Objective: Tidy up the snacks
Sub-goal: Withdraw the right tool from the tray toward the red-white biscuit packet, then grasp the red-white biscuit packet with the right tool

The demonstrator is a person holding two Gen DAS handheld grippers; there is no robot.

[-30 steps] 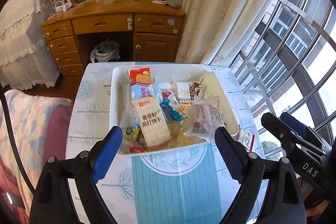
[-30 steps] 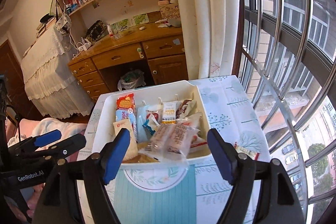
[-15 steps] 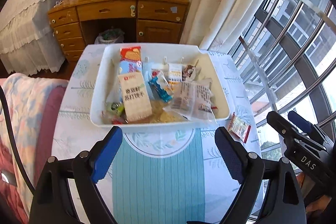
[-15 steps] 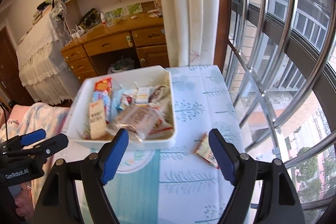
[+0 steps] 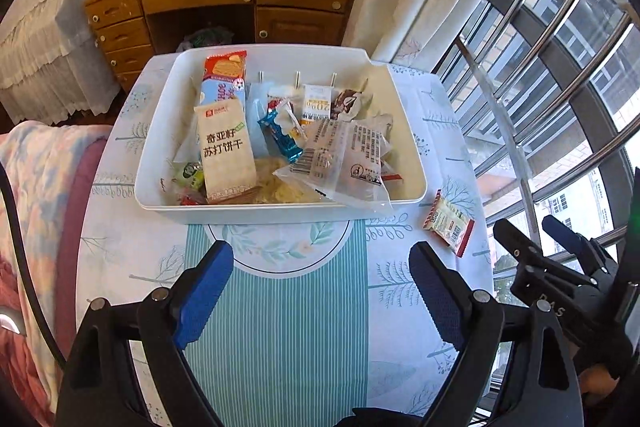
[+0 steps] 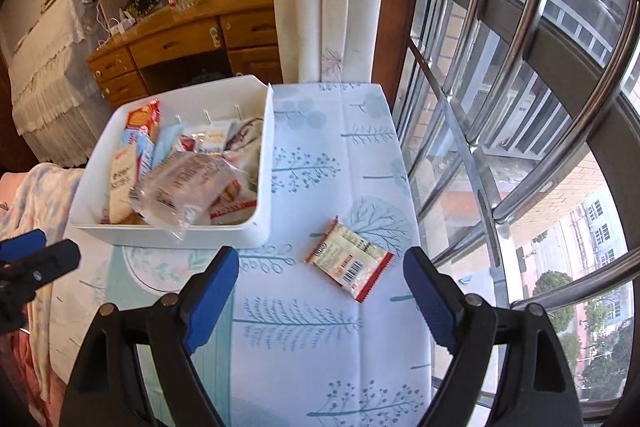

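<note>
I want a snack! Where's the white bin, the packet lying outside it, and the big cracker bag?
white bin [image 5: 404, 131]: left wrist view, bare right wall.
loose packet [image 6: 349, 259]: right wrist view, middle of wrapper.
cracker bag [image 5: 225, 147]: left wrist view, printed front.

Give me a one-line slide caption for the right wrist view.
Right gripper, jaws opening and empty, over a stray snack packet on the tablecloth beside the full white bin.

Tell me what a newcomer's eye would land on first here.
First, the white rectangular plastic bin, heaped with wrapped snacks, at the far middle of the pale tree-print tablecloth. Next, the lone red-edged cream snack packet lying flat on the cloth beside it, towards the barred window.
</note>
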